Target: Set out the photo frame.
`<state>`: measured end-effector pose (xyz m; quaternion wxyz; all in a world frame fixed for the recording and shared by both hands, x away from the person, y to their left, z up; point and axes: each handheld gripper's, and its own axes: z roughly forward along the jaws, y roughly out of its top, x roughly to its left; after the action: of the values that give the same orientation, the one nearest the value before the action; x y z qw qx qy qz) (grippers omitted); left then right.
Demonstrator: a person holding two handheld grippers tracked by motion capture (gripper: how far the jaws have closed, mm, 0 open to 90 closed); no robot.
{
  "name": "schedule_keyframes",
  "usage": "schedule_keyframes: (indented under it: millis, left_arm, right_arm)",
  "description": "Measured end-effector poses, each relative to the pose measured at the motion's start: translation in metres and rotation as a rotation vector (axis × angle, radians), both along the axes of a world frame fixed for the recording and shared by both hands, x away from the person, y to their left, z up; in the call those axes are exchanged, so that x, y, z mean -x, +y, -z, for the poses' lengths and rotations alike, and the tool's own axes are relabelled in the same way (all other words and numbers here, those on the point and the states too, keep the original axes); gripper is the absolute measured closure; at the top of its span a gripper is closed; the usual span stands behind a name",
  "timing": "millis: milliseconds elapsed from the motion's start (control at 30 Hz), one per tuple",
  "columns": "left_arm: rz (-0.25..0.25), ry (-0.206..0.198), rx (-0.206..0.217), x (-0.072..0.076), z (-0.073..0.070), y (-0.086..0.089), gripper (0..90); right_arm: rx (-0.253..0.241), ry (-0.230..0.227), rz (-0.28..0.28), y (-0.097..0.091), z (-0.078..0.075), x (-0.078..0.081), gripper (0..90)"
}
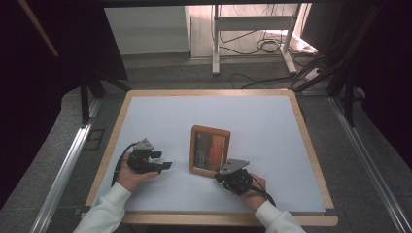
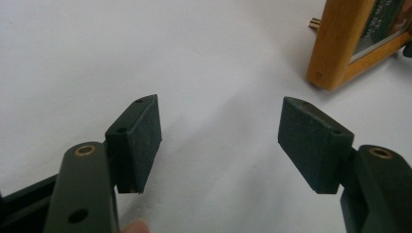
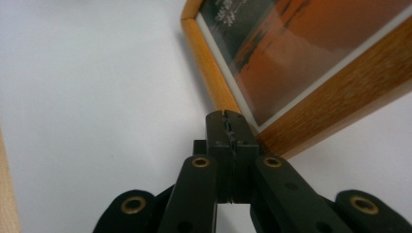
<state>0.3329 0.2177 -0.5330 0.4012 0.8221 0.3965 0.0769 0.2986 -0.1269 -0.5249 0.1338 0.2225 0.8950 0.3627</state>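
High view. Item one: wooden picture frame (image 1: 209,150), lying flat on the white surface (image 1: 262,121), a little right of centre and nearer my edge. Item two: my left tongs (image 1: 165,160), held in my left hand (image 1: 130,174) well to the left of the frame, pointing toward it, apart from it. Item three: my right tongs (image 1: 219,175), in my right hand (image 1: 251,190), tip at the frame's near right corner.

Left gripper view. Jaws stand wide, nothing between the pads (image 2: 141,141), bare surface below. One corner of the frame (image 2: 335,48) sits at upper right, clear of the jaws.

Right gripper view. Jaws pressed together, pads meeting with nothing between them. Their tip lies right at the frame's corner (image 3: 272,136); I cannot tell whether it touches. The frame holds an orange-toned picture (image 3: 291,53) under glass.
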Motion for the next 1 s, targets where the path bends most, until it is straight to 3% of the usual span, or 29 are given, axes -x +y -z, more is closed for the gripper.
schedule_keyframes:
  millis: [1000]
  left_arm:
    - [-0.001,-0.004,-0.003,-0.001,-0.001,-0.003,32.0]
  right_arm:
    - [-0.014,-0.012,0.006,-0.012,0.000,-0.004,90.0]
